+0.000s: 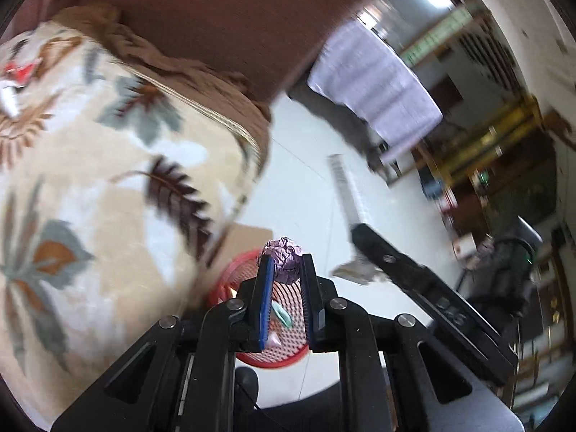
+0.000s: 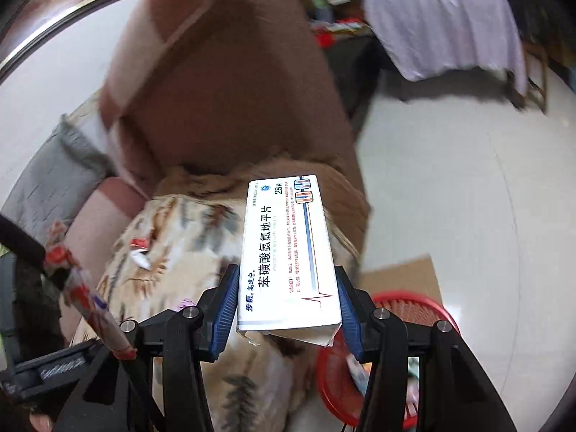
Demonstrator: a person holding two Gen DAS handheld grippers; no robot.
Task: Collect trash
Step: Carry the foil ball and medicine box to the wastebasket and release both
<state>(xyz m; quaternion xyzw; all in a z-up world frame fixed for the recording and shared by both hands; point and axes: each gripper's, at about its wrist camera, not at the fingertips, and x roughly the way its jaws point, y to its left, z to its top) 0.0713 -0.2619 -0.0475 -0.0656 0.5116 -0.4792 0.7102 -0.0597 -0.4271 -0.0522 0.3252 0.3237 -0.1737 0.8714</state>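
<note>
In the left wrist view my left gripper (image 1: 286, 264) is shut on a crumpled purple wrapper ball (image 1: 285, 259), held above a red mesh basket (image 1: 230, 277) on the floor beside the sofa. The basket holds a few scraps. The right gripper's body and its white box (image 1: 345, 194) show to the right. In the right wrist view my right gripper (image 2: 288, 288) is shut on a white medicine box (image 2: 288, 244) with an open torn end, held over the sofa edge. The red basket (image 2: 414, 306) sits below and to the right.
A floral blanket (image 1: 90, 187) covers the brown sofa (image 2: 223, 82). A cardboard sheet (image 2: 403, 277) lies under the basket on the pale tiled floor. A table with a lilac cloth (image 2: 446, 25) stands far across the room. A red-patterned wrapper (image 2: 86, 288) sticks up at left.
</note>
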